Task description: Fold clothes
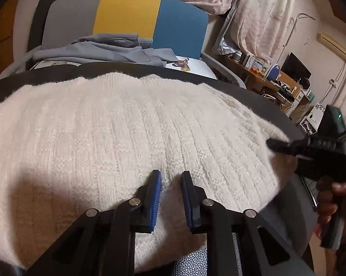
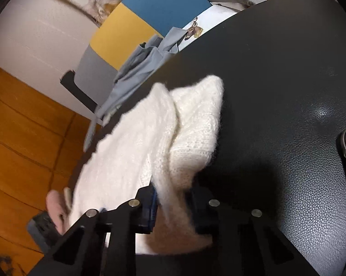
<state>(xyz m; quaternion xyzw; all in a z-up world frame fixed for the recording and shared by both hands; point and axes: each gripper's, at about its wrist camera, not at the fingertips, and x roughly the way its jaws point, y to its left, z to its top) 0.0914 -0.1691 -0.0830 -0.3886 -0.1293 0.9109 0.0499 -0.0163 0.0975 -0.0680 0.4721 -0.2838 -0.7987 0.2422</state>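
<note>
White knit sweater fills the near view, spread across the dark bench with its ribbed body lying fairly flat and its far edge close to the bench's rim. In the right wrist view one side of it is bunched into a raised fold. Behind the bench a chair carries a grey garment, apart from the work. The right hand-held gripper is narrowed onto that bunched side edge, knit pinched between its pads. The left hand-held gripper sits at the near hem with its pads a narrow gap apart and sweater between them; it looks like a grip, though I cannot be certain the pads press. To fold cleanly, both pinches likely need all layers caught, then an even lift so the fluffy knit carries over without dragging or sliding off the bench.
</note>
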